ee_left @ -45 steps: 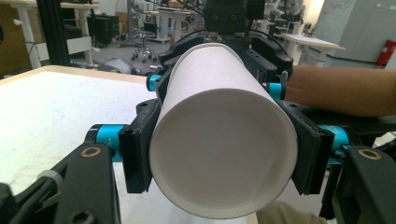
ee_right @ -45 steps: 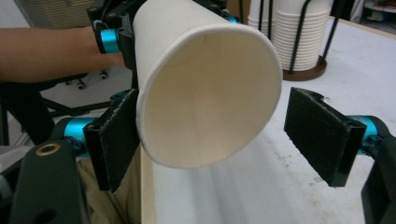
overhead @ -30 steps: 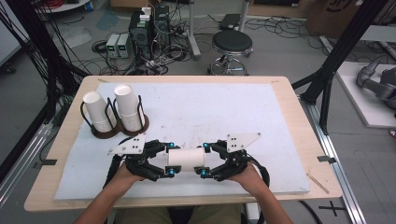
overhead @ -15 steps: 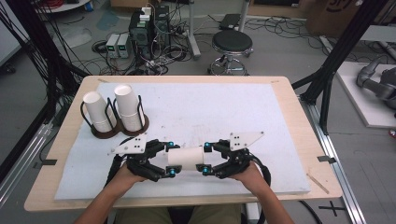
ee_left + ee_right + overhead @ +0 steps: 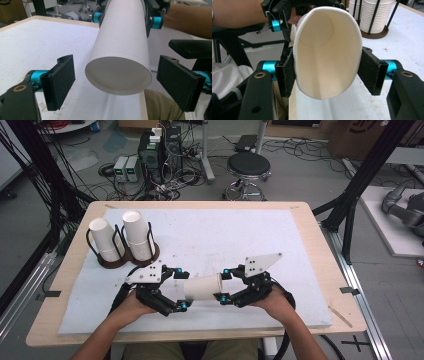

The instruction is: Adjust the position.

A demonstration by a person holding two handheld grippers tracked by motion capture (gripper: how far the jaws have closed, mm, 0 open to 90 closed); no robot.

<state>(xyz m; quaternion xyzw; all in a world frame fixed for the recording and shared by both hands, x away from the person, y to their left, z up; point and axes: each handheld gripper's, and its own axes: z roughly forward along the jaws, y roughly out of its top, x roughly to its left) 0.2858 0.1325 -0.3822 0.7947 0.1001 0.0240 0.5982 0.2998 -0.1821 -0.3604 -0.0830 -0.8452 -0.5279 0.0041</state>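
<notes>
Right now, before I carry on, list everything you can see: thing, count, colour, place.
paper cup: one, white, lying sideways between the two grippers near the table's front edge, rim end squeezed oval
cup stacks: two, white, upside down in the holder at the table's left rear
cup holder: one, dark base with black wire uprights
table: one, light wood, covered by a white sheet
stool: one, black seat, on the floor behind the table
electronics boxes and cables: several, dark, on the floor behind
left hand-held gripper: black and cyan, jaws open around the cup's base end, not touching
right hand-held gripper: black and cyan, clamped on the cup's rim end
</notes>
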